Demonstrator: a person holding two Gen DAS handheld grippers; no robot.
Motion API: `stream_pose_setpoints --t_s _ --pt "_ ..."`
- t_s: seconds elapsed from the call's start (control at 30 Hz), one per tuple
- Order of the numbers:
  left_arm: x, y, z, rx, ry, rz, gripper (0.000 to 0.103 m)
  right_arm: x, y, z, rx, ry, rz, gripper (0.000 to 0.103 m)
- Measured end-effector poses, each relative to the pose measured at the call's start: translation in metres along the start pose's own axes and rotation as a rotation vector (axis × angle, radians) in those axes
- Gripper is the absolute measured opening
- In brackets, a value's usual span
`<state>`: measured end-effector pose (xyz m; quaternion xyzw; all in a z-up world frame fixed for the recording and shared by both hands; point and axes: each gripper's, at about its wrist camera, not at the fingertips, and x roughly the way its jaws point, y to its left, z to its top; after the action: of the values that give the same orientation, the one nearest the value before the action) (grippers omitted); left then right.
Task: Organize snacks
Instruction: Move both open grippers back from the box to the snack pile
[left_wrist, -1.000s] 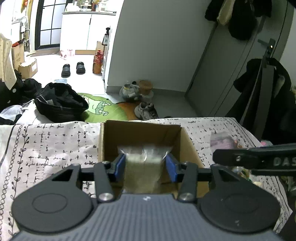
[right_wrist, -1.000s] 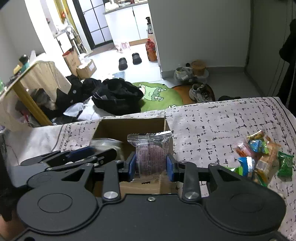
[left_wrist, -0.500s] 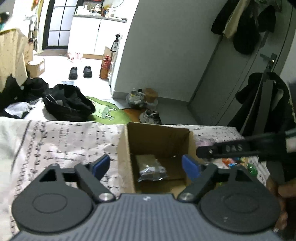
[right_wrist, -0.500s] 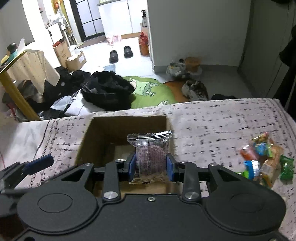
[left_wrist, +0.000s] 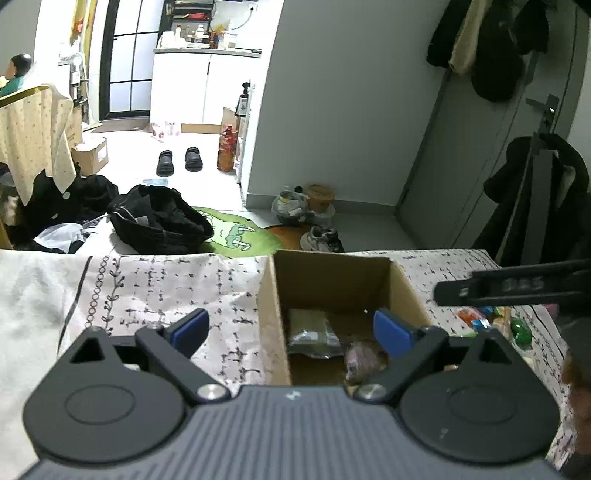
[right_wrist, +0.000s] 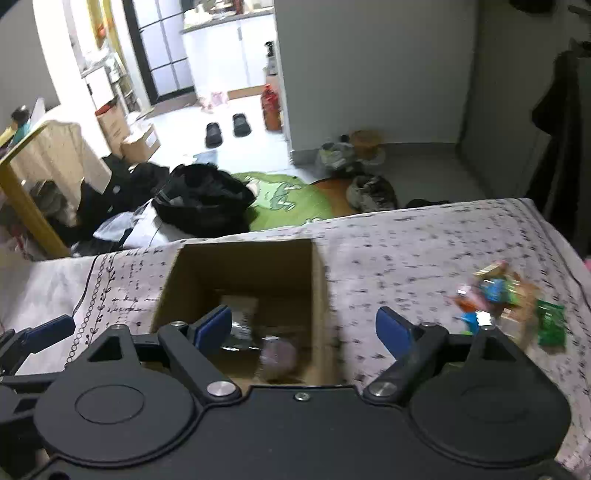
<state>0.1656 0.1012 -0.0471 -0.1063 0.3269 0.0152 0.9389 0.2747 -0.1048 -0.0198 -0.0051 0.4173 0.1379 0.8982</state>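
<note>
Patterned white cloth with black marks (left_wrist: 166, 291) covered the table where you worked, with a cluttered floor and a grey wall beyond it. On the cloth stood an open brown cardboard box (left_wrist: 271, 325). Inside it lay a clear-wrapped pale greenish snack packet (left_wrist: 308, 326) and, just beside it, a clear-wrapped pinkish round snack (left_wrist: 360, 360).

Your left gripper (left_wrist: 291, 328) hovered over the box's near left wall. Its blue-padded fingers (left_wrist: 190, 326) were spread wide and still opening, one outside the box and one above its inside, gripping nothing and touching nothing.

Your right gripper (right_wrist: 304, 326) hung over the box's right wall, its jaws also opening wide. Its left blue pad (right_wrist: 214, 326) sat above the box interior, its right pad above the cloth. The pinkish snack lay blurred in the box below, free of both pads.

To the right, well apart from the box, a small heap of colourful wrapped snacks (right_wrist: 491, 295) rested on the cloth.
</note>
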Motion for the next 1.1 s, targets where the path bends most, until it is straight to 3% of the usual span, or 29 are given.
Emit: stream_pose_setpoints --t_s 0.2,0.43,0.53,0.9,1.1 --pt "-0.004 -0.023 -0.003 -0.017 0.026 -0.016 0.096 -0.025 -0.032 -0.014 0.042 -0.048 -0.062 0.092" --pt "-0.016 -0.064 -0.006 0.039 -0.001 -0.077 0.099 -0.048 -0.051 -0.030 0.022 -0.060 -0.057 0.098" --pt "-0.019 -0.080 -0.005 0.064 -0.016 -0.103 0.100 -0.060 -0.056 -0.035 -0.006 -0.074 -0.096 0.100" --pt "-0.014 -0.121 -0.014 0.102 -0.002 -0.196 0.100 -0.093 -0.125 -0.051 0.064 -0.052 -0.149 0.103" --pt "-0.003 -0.145 -0.021 0.187 0.037 -0.239 0.100 -0.097 -0.153 -0.068 0.100 -0.012 -0.186 0.103"
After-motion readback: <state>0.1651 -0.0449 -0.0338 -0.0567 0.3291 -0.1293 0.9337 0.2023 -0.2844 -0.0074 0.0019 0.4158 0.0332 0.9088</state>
